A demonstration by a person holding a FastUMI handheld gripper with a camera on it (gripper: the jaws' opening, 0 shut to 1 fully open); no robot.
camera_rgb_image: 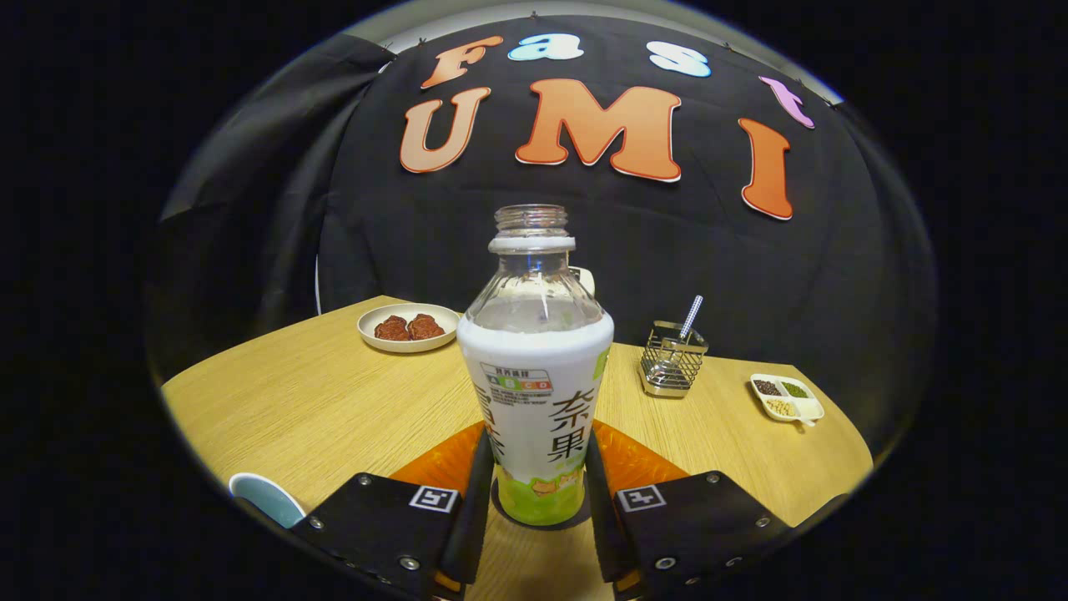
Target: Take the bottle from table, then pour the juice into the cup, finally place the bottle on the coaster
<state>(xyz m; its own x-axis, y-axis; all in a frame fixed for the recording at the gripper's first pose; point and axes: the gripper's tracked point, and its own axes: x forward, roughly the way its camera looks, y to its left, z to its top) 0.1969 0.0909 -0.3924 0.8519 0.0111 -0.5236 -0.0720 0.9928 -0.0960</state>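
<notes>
I see the bottle (pixel 534 367) upright btwn my fingers (pixel 478 501), cap off, standing on a dark round coaster (pixel 541 524) on the desk (pixel 309 409). Both fingers sit right against its sides, so I read them as gripping it. Cup (pixel 265 498) is just left of the fingers. Beyond: plate w/ brown food (pixel 408 326) at left, wire holder (pixel 672 359) and divided dish (pixel 788 397) at right.

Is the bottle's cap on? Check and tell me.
No. The bottle, upright between the fingers of the hand-held gripper, has a bare threaded neck open at the top.
</notes>
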